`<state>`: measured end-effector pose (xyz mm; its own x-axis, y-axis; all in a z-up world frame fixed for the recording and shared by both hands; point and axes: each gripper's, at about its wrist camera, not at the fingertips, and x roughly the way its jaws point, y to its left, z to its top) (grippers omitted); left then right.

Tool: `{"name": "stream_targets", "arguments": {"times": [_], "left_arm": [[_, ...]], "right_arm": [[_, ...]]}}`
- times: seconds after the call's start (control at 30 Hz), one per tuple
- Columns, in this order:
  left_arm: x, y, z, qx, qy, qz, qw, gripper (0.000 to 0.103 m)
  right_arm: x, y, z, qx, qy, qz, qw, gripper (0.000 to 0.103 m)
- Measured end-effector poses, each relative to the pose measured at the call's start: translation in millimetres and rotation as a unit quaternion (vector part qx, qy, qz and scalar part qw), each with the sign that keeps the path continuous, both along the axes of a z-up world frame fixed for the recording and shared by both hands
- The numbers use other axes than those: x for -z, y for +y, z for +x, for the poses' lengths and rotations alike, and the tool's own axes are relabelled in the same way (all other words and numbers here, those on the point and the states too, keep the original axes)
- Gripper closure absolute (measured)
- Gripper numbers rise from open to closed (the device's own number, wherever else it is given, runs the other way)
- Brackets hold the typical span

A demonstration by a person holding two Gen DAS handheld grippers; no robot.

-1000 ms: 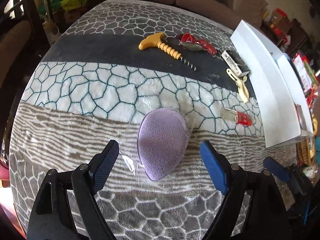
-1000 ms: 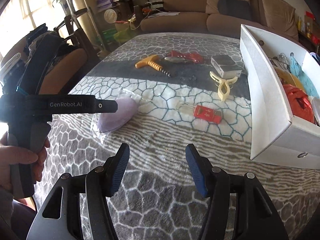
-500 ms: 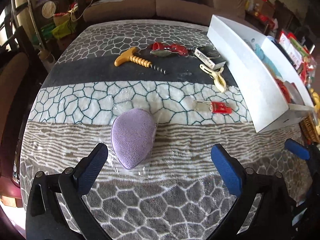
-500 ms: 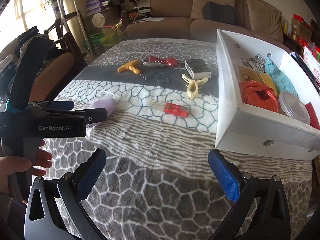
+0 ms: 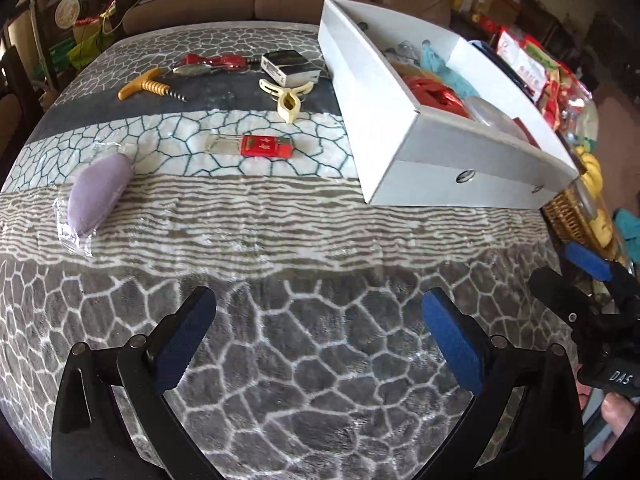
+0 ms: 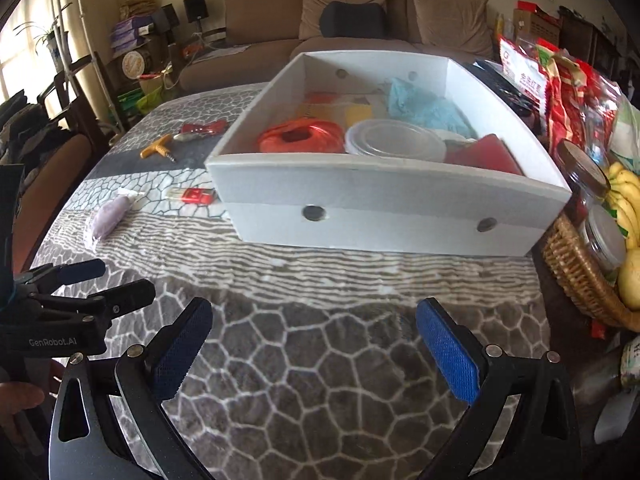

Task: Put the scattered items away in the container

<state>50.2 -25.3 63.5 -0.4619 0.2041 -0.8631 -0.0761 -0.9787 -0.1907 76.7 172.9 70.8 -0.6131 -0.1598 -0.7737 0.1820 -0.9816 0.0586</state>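
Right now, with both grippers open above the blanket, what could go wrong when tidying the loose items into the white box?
The purple oval sponge lies in a loose clear wrapper, so a gripper may pinch only film and drop it. The white cardboard box is already crowded, so added items might pile unevenly. The cream plastic clip lies close to the box wall, leaving little room.

Brown sofa (image 6: pixel 360 20) behind table; wicker basket (image 6: pixel 580 276) holding bananas (image 6: pixel 624 200), jars.
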Motion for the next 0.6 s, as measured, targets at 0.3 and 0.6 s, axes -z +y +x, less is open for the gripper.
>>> {"name": "stream_targets", "arguments": {"times": [0.3, 0.6], "left_arm": [[18, 68, -6, -0.003, 0.016, -0.016, 0.9997, 0.0], [47, 104, -28, -0.015, 0.014, -0.053, 0.9984, 0.0]], "right_arm": [[24, 72, -3, 0.027, 0.005, -0.006, 1.0, 0.0], [63, 94, -29, 0.042, -0.013, -0.002, 0.999, 0.0]]}}
